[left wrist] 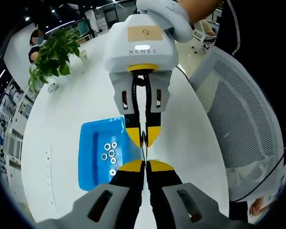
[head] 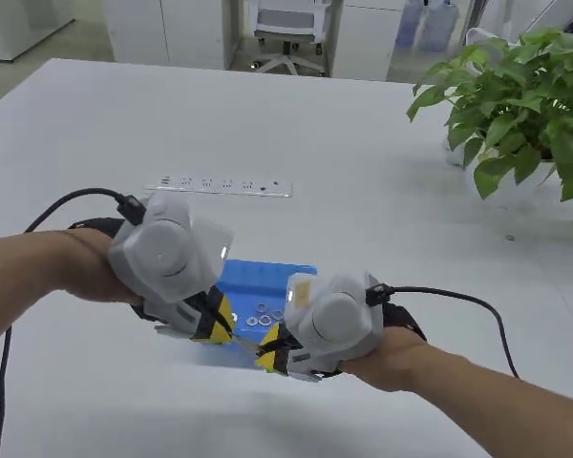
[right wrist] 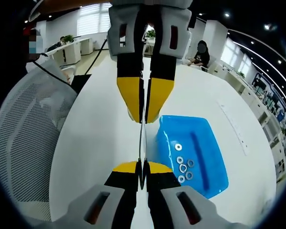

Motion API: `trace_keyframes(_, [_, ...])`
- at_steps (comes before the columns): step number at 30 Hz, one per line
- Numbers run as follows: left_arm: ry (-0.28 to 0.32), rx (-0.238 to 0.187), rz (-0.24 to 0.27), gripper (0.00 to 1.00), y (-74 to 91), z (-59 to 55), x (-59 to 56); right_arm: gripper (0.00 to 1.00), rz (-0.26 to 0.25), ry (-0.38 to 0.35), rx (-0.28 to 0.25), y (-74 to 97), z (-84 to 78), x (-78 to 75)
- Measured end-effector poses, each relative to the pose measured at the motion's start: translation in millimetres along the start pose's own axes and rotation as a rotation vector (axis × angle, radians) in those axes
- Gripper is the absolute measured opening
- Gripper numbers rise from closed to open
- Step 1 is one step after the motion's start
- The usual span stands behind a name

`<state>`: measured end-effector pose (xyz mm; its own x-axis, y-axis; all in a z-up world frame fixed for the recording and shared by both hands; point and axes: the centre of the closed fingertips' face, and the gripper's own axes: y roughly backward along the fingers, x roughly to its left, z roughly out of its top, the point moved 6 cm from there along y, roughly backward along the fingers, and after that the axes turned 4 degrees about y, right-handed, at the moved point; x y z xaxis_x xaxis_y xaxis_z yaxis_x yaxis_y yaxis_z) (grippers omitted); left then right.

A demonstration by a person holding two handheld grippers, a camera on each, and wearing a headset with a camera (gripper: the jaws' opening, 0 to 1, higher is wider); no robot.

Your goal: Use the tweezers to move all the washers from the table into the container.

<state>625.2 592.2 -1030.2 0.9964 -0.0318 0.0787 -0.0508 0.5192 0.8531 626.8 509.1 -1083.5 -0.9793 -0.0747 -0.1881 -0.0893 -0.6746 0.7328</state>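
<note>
In the container (right wrist: 207,143), six washers (right wrist: 183,168) are gathered, seemingly all; tweezers (right wrist: 142,143) are pinched by left gripper (left wrist: 145,165) and right gripper (right wrist: 143,167).

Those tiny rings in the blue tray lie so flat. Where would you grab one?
Probably on its rim, from above: the washer lies flat on the blue tray floor, offering only its thin band, so put one tweezers tip through the hole, one outside.

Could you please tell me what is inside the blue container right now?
Six small washers lie clustered on the blue container's floor. In the head view the left claw and right claw cover its near part.
</note>
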Motion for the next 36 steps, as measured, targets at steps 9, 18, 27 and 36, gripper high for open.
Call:
trace_keyframes(9, [0.032, -0.006, -0.010, 0.06, -18.4, -11.7, -12.2, 0.07, 0.025, 0.017, 0.034, -4.6, -8.9, 14.0])
trace_keyframes(18, [0.070, -0.007, -0.015, 0.06, -37.9, -22.7, -24.5, 0.07, 0.059, 0.036, 0.082, -15.3, -18.6, 25.7])
trace_keyframes(27, [0.096, -0.006, -0.025, 0.06, -50.0, -30.1, -31.4, 0.08, 0.087, 0.025, 0.102, -23.4, -25.5, 33.4])
trace_keyframes(36, [0.121, -0.002, -0.042, 0.06, -61.1, -36.8, -35.8, 0.10, 0.106, -0.004, 0.108, -29.0, -31.9, 38.5])
